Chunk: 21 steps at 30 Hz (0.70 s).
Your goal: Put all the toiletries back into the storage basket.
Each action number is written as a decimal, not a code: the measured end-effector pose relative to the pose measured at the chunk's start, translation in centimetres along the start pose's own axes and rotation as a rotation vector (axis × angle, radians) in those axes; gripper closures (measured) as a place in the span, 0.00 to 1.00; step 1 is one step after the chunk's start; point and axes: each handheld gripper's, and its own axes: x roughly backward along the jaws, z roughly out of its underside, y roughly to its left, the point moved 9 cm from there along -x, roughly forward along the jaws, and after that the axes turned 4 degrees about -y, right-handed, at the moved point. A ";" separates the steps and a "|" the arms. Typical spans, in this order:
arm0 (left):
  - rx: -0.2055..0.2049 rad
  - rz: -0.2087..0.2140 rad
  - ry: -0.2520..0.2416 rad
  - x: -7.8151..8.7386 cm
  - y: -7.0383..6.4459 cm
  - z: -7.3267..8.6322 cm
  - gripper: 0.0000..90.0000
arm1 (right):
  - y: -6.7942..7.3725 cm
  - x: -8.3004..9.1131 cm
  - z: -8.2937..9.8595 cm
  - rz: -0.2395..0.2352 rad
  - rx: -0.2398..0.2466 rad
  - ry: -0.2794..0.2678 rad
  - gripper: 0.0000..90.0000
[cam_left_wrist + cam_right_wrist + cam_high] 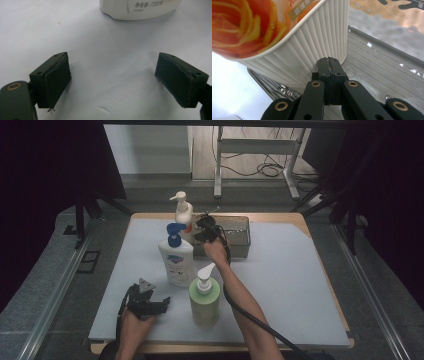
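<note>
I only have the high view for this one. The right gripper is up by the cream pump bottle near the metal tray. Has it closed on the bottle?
Observer: No. In the right gripper view, the right gripper has its jaws shut flat against each other with nothing between them. Their tips are close to the ribbed wall of the cream bottle.
Operator: And the left gripper, is it holding anything?
Observer: No. The left gripper has its jaws wide apart and empty over the white mat.
Operator: What is it facing?
Observer: The base of a white bottle, with 720 printed on its label.
</note>
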 end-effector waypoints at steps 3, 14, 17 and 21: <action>0.000 0.000 0.000 0.0 0.0 0.0 0.14 | 0.0 0.0 0.0 -0.007 -0.007 -0.002 0.99; 0.005 0.000 -0.004 0.0 0.0 0.0 0.14 | 0.0 0.3 0.0 -0.009 0.018 -0.010 0.97; 0.006 0.000 -0.005 0.0 0.0 0.0 0.14 | 0.0 0.5 0.0 -0.013 0.026 -0.011 0.95; 0.005 0.000 -0.005 0.0 0.0 0.0 0.14 | -0.1 1.1 -0.1 -0.009 0.043 -0.021 0.92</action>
